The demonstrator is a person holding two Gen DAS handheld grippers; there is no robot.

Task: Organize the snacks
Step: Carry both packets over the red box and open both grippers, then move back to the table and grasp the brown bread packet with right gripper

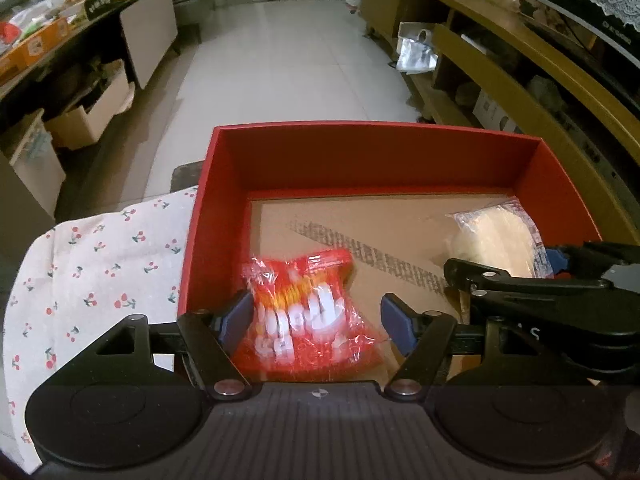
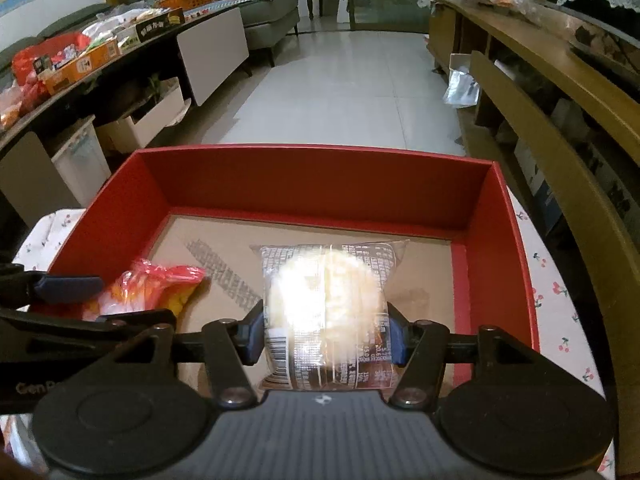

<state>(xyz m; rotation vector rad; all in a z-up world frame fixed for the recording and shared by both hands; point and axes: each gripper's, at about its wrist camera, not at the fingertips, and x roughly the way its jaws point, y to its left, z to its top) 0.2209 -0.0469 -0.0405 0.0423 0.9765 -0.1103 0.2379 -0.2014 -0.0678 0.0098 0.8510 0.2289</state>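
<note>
red cardboard box [image 1: 224,184] sits on a cherry-print cloth [image 1: 96,256], and we find both snacks under inspection already inside its walls. the left gripper [image 1: 316,316] straddles an orange-red snack packet [image 1: 304,312] near the box's near-left corner; the left pad touches the wrapper while the right pad stands clear of it, so we read these jaws as open around the packet, not pressing it. the right gripper [image 2: 326,334] has its pads against both sides of a clear-wrapped pale pastry [image 2: 324,300], which hangs or rests toward the right wall; we judge this a grip on the pastry. whether either packet touches the cardboard floor of the box we cannot tell, as both are blurred.

progress, in our judgement: two items are at the point of delivery into the box, and the far half of the box holds nothing yet. release and withdrawal are not yet done. more packaged goods lie on the long cabinet top [image 2: 120,60] to the left, so sorting may well remain.
</note>
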